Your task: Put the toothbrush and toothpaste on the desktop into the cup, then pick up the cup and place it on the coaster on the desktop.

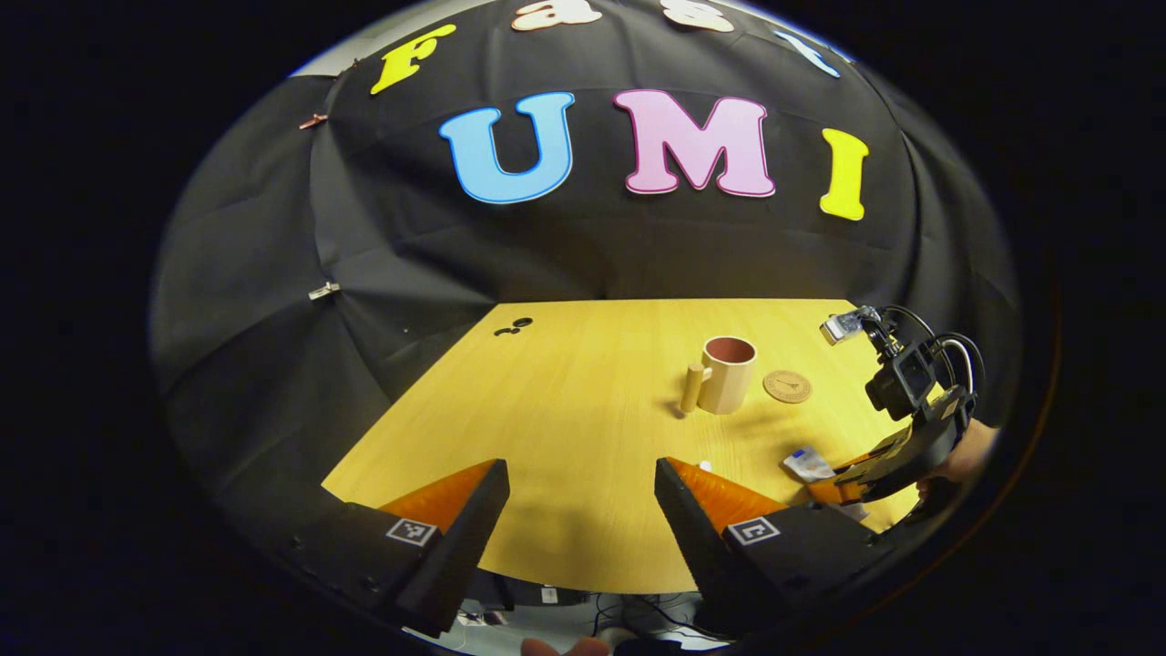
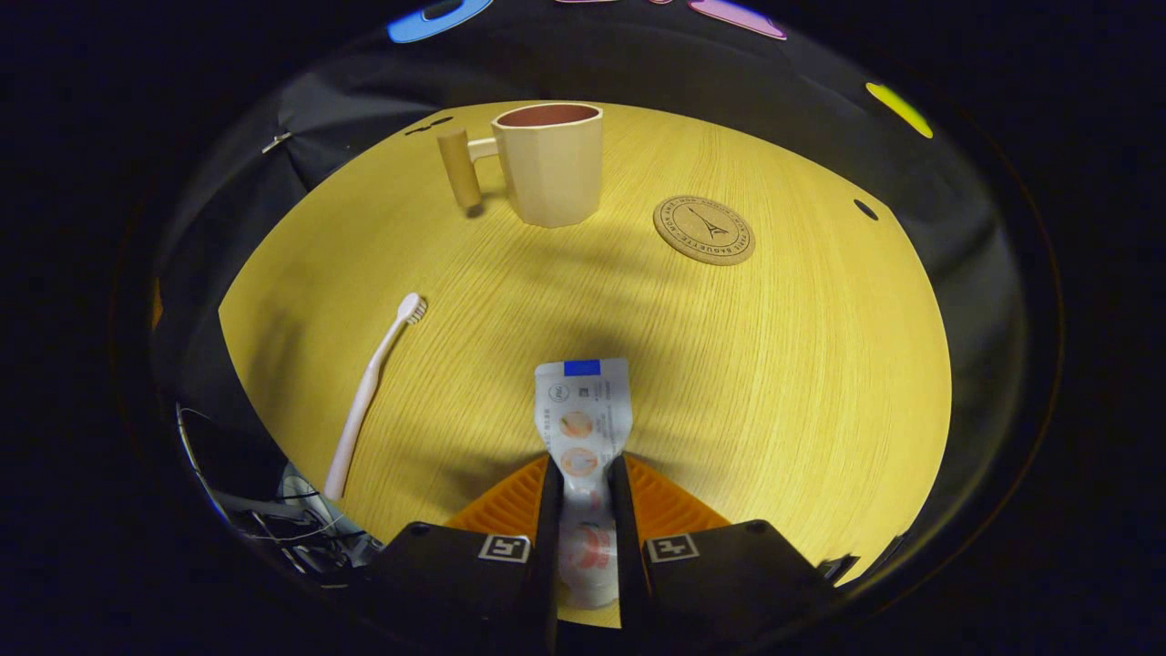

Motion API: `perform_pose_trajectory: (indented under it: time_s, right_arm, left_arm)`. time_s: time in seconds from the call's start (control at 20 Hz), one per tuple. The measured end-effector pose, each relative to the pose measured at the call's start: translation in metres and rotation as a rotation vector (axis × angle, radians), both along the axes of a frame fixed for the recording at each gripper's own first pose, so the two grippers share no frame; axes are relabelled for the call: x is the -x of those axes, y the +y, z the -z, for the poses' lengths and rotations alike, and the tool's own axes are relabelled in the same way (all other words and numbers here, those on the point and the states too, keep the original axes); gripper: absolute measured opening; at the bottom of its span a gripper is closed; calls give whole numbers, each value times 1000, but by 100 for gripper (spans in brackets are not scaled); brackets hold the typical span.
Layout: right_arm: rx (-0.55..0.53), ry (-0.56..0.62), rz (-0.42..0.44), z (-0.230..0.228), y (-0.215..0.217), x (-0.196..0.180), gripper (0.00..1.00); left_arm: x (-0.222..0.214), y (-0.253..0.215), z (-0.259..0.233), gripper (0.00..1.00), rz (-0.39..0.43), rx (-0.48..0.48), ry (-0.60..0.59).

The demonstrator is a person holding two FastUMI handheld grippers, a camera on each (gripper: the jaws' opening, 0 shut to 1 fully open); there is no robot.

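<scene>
Your right gripper (image 2: 583,497) is clamping the toothpaste (image 2: 583,428): both fingers are pressing its sides, and the tube is running lengthwise between them, its flat crimped end with the blue band sticking out forward over the desktop (image 2: 802,364). In the left gripper view you are seeing the same hold from the side, the right gripper (image 1: 833,483) low at the desk's right edge with the toothpaste (image 1: 806,465) poking from its tips and a hand (image 1: 970,451) behind it.

Your left gripper (image 1: 583,497) is hovering with its jaws wide apart, gripping nothing, bare wood between the fingers.

The toothbrush (image 2: 369,392) is lying flat on the desk to the left of the held tube, well apart from it, bristle end pointing toward the cup (image 2: 551,164). The cup is standing upright, handle to the left, near the round coaster (image 2: 703,230) on its right, not touching it.

The coaster is showing a tower drawing ringed by lettering too small to read; the tube's print is likewise unreadable.
</scene>
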State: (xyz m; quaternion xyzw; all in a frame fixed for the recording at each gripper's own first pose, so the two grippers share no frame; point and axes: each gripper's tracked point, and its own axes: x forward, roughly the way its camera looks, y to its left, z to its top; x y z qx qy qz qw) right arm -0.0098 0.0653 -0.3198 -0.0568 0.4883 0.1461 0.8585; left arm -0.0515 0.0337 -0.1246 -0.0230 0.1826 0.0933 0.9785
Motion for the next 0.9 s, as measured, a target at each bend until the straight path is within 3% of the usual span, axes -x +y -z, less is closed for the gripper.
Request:
perform_pose_trajectory:
  time_s: [0.05,0.1,0.2,0.25,0.6,0.9]
  right_arm:
    - [-8,3,-1,0,0,0,27]
    - [-27,-6,1,-4,0,-3,31]
    - [-91,-14,17,-5,-1,-1,18]
    - [-122,-27,32,-9,-5,0,23]
    - [-284,-181,133,-69,-38,-2,23]
    - [-276,-246,240,-97,-75,9,22]
  left_arm:
    - [-5,-7,4,100,18,9,11]
    - [-10,-13,6,99,35,18,22]
    - [-21,-25,12,99,64,37,44]
    - [-25,-31,17,99,79,45,56]
    - [-59,-70,66,98,185,99,202]
    - [-78,-94,112,95,291,62,349]
